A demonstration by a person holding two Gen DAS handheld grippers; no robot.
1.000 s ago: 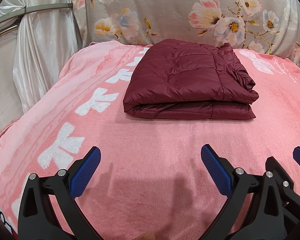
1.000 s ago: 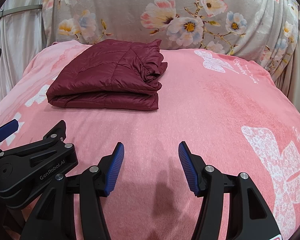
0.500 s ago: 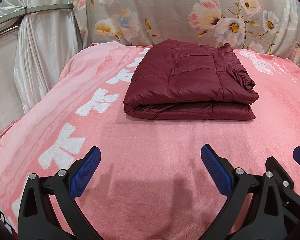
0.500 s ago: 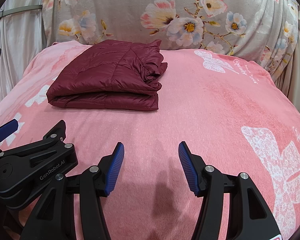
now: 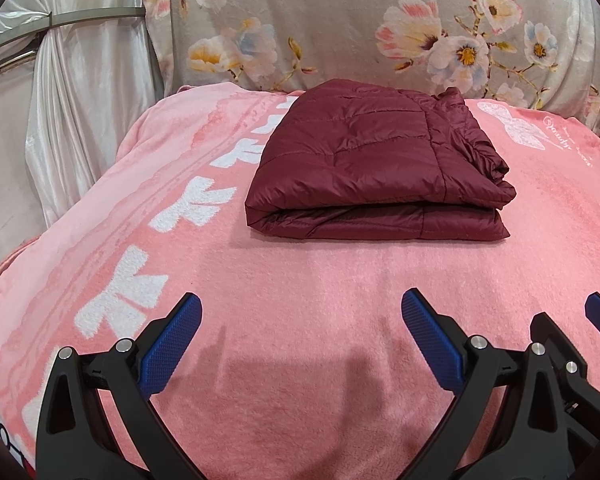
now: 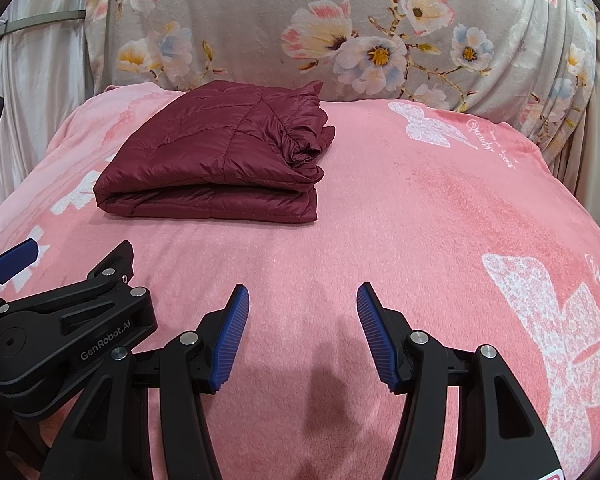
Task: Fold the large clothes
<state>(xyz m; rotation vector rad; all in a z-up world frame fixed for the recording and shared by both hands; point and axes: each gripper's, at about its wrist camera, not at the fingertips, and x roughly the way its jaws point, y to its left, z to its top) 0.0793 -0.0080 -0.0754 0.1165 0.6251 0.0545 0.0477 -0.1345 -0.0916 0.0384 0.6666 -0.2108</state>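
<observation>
1. Nearest the left wrist camera, the left tool (image 5: pixel 300 330) hovers over the near edge of the bed, its blue pads spread wide with only pink fabric showing between them.
2. Just beside it, the right tool (image 6: pixel 302 330) hangs over the same near edge, its jaws standing moderately apart and gripping nothing; its ribbed blue pads (image 6: pixel 232 340) face each other across bare blanket.
3. In the right wrist view the left tool's black body sits at the lower left, close alongside the right tool; in the left wrist view part of the right tool shows at the lower right.
4. Both tools cast soft shadows on the pink blanket (image 5: pixel 340 280) below them, which covers the bed and carries white bow prints along its left side and white butterfly prints on its right side.
5. Farther on, toward the far edge of the bed and left of its middle, lies the maroon quilted jacket (image 5: pixel 372 160), folded into a thick, neat rectangle with its folded edge facing the tools and crumpled layers gathered at its right end. It is well apart from both tools.
6. Behind the bed's far edge hangs a grey floral cloth (image 5: pixel 360 20).
7. At the far left, a white curtain (image 5: pixel 80 100) hangs.
</observation>
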